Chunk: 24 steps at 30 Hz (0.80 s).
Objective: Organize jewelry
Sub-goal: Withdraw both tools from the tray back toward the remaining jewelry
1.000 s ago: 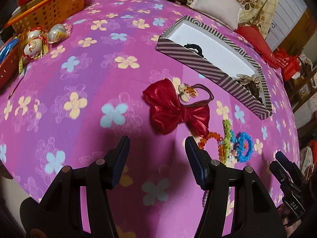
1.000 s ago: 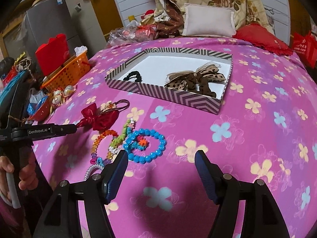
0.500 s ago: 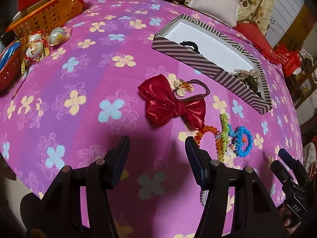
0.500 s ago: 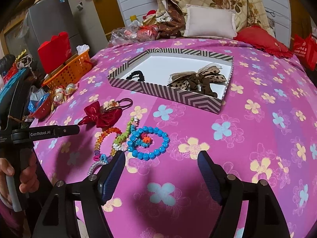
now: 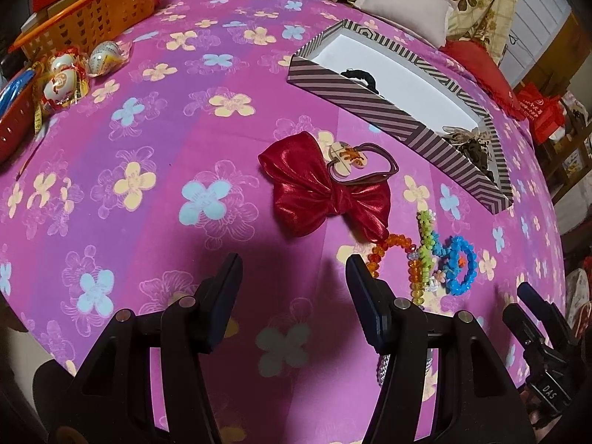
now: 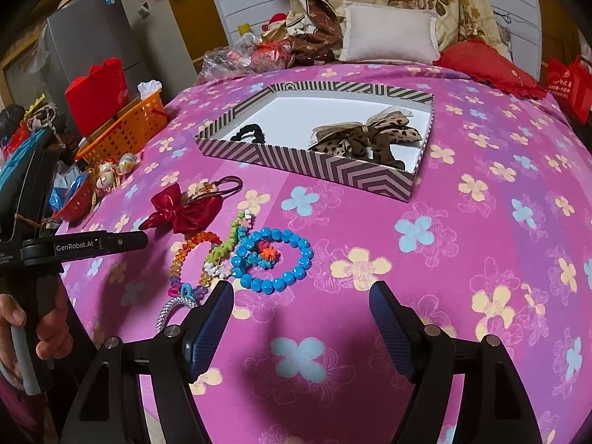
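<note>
My left gripper [image 5: 293, 262] hangs open and empty over the pink flowered cloth, just short of a shiny red bow [image 5: 325, 192]. A brown hair tie with a wooden charm [image 5: 346, 155] lies against the bow. Orange [image 5: 392, 244], green [image 5: 425, 244] and blue [image 5: 458, 270] bead bracelets lie to its right. My right gripper [image 6: 300, 292] is open and empty, near the blue bead bracelet [image 6: 273, 259] and a silver rope bracelet [image 6: 172, 307]. The striped box [image 6: 333, 166] holds a leopard bow [image 6: 370, 137] and a black scrunchie [image 6: 248, 133].
An orange basket [image 5: 92, 18], foil-wrapped eggs [image 5: 63, 77] and a red bowl [image 5: 14, 125] crowd the far left. A white pillow [image 6: 388, 33] and a red cushion [image 6: 484, 66] sit behind the box. A hand [image 6: 22, 333] grips the left tool's handle.
The right gripper's jaws have spread a little wider. Both grippers hover over the same spots, and none of the jewelry has moved.
</note>
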Each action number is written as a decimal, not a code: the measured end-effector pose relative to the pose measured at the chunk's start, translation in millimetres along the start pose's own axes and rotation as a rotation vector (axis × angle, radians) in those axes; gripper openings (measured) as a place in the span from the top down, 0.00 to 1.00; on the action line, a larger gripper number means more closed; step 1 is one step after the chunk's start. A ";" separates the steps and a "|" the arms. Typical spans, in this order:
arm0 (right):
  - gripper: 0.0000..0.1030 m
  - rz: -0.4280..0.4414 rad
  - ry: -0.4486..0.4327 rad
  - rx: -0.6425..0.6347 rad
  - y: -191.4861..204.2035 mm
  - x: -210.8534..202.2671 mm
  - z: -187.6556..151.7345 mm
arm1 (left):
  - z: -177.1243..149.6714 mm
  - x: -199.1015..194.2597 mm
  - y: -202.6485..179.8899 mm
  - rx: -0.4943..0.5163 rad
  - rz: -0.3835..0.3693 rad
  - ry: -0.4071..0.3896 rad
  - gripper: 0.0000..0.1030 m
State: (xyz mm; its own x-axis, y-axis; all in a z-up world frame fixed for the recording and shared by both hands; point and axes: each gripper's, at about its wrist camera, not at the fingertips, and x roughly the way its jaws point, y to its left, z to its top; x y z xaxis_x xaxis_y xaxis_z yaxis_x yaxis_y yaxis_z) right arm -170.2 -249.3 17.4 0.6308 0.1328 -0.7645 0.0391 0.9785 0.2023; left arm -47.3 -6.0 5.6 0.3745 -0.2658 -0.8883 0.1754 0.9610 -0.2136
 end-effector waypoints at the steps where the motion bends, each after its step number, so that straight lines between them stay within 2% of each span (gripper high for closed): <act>1: 0.28 0.001 0.003 0.001 -0.3 1.2 -0.4 | -0.1 0.5 0.3 -0.002 0.000 0.001 0.44; 9: 0.28 0.002 0.016 0.000 -0.1 6.2 -2.3 | 1.1 4.7 3.8 -0.015 -0.008 0.010 0.44; 19: 0.28 0.004 0.022 -0.024 2.7 15.0 -2.7 | 5.8 9.9 17.7 -0.083 -0.075 0.033 0.38; 24: 0.30 -0.045 -0.009 -0.045 3.4 19.3 7.2 | 8.0 12.0 21.6 -0.097 -0.076 0.038 0.38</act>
State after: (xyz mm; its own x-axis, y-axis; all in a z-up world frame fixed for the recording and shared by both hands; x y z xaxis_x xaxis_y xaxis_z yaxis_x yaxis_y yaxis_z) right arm -152.3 -244.6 7.7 0.6363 0.0877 -0.7665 0.0323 0.9896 0.1400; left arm -31.7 11.0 -6.4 0.3283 -0.3366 -0.8825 0.1122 0.9416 -0.3175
